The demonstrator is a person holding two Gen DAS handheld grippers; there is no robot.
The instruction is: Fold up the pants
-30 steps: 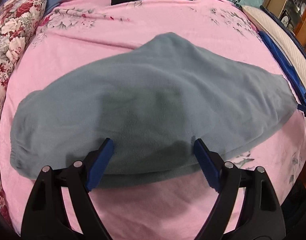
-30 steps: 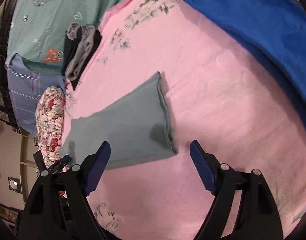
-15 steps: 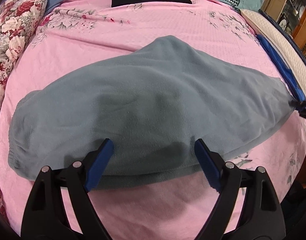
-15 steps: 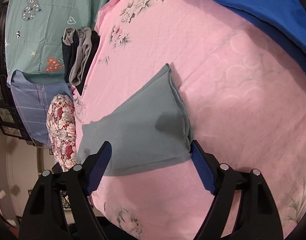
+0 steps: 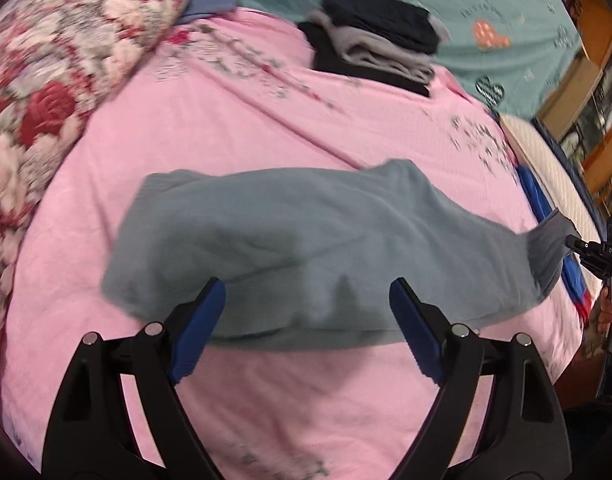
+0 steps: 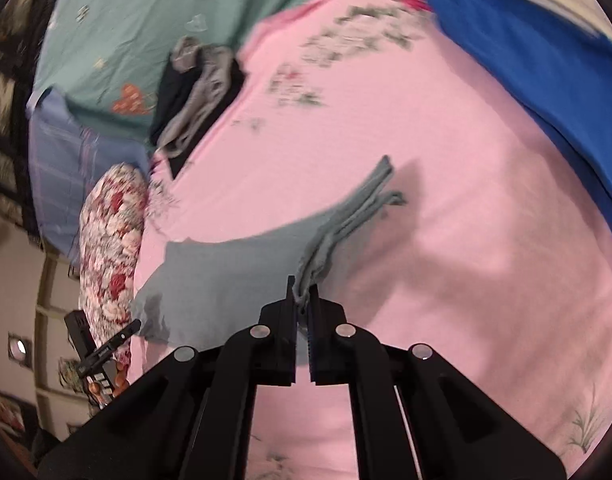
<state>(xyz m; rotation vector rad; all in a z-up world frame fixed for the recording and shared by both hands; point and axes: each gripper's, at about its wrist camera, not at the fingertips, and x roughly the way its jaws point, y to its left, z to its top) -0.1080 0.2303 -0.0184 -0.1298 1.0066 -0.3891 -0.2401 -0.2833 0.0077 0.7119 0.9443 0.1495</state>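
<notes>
Pants (image 6: 233, 280) edge — right gripper (image 6: 302, 300) pinch

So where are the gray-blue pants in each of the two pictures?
Left wrist view: the gray-blue pants lie across the middle, just beyond the open left gripper, their right end lifted.
Right wrist view: the pants are at center-left, their edge pinched in the shut right gripper.
Shared landmark: the stack of folded dark and gray clothes at the far edge of the pink sheet.
</notes>
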